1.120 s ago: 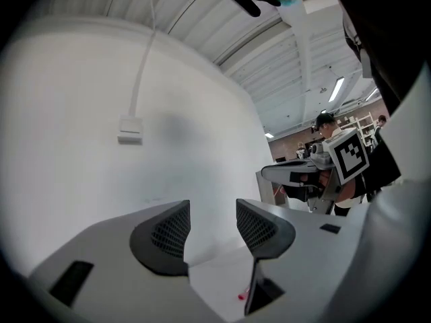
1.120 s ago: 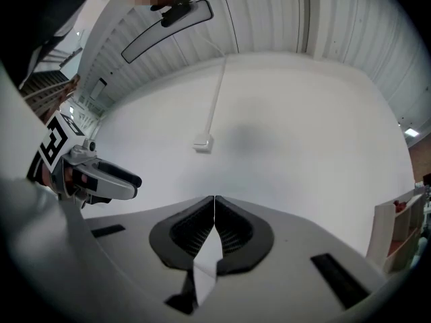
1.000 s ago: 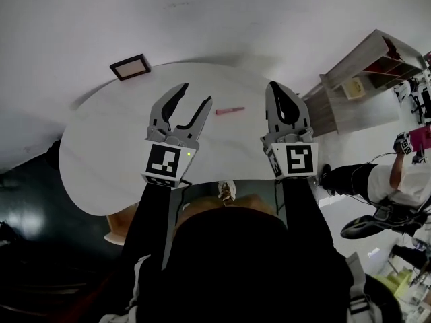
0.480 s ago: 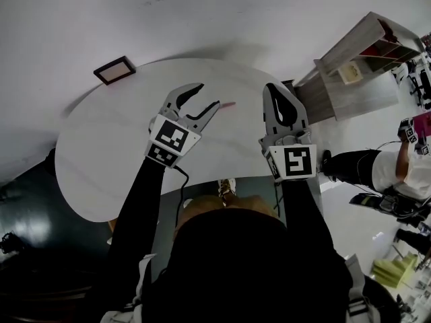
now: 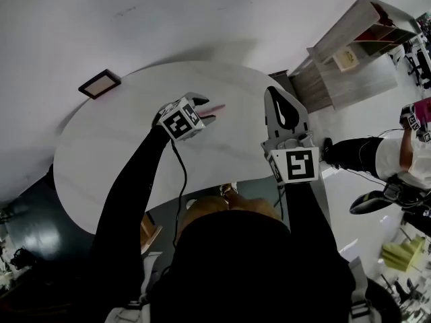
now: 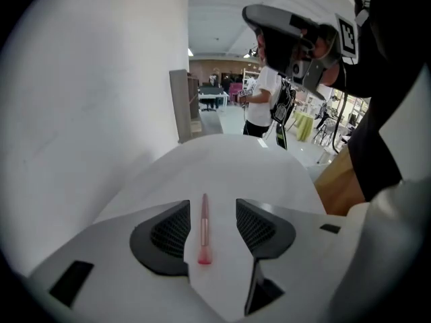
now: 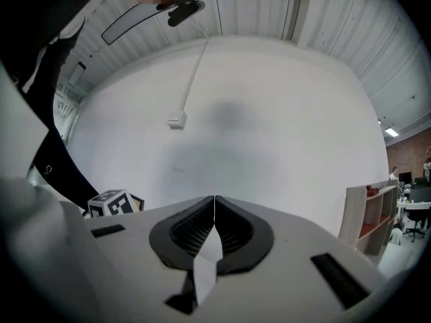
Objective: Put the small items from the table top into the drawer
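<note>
A thin pink pen [image 6: 203, 233] lies on the white round table [image 5: 114, 147]. My left gripper [image 6: 205, 229] is open, low over the table, with the pen lying lengthwise in the gap between its two jaws, touching neither. In the head view the left gripper [image 5: 206, 112] reaches the pen [image 5: 217, 108] near the table's far side. My right gripper [image 5: 281, 106] hovers over the table's right edge, shut with nothing held; in its own view the right gripper [image 7: 214, 215] has its tips pressed together and faces a white wall.
A small framed panel [image 5: 99, 84] lies on the floor beyond the table's left. A wooden shelf unit [image 5: 350, 52] stands at the right. A person [image 5: 384, 167] stands farther right. No drawer is in view.
My left gripper has moved forward and to the right, dropping down around the pink pen. My right gripper has stayed almost still, shut.
</note>
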Demonstrator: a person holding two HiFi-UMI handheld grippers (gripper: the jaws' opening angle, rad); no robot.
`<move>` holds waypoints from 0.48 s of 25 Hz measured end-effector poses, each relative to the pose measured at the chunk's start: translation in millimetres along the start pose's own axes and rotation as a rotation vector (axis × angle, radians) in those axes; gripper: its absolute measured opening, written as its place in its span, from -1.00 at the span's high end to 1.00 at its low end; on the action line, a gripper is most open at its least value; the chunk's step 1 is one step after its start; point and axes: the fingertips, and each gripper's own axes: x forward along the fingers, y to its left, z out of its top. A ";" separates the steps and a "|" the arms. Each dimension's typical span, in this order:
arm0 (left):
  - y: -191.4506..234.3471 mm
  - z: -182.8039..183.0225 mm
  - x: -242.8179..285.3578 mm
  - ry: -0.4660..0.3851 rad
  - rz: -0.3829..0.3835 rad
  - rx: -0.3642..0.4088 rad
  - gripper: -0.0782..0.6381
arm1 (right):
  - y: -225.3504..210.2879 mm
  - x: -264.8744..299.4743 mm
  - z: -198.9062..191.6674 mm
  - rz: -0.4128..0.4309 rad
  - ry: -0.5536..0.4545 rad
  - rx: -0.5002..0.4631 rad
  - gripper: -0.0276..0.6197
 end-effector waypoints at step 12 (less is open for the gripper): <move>9.7 -53.5 51.7 0.312 -0.171 0.021 0.63 | -29.3 -8.7 -18.1 -0.056 0.032 0.006 0.83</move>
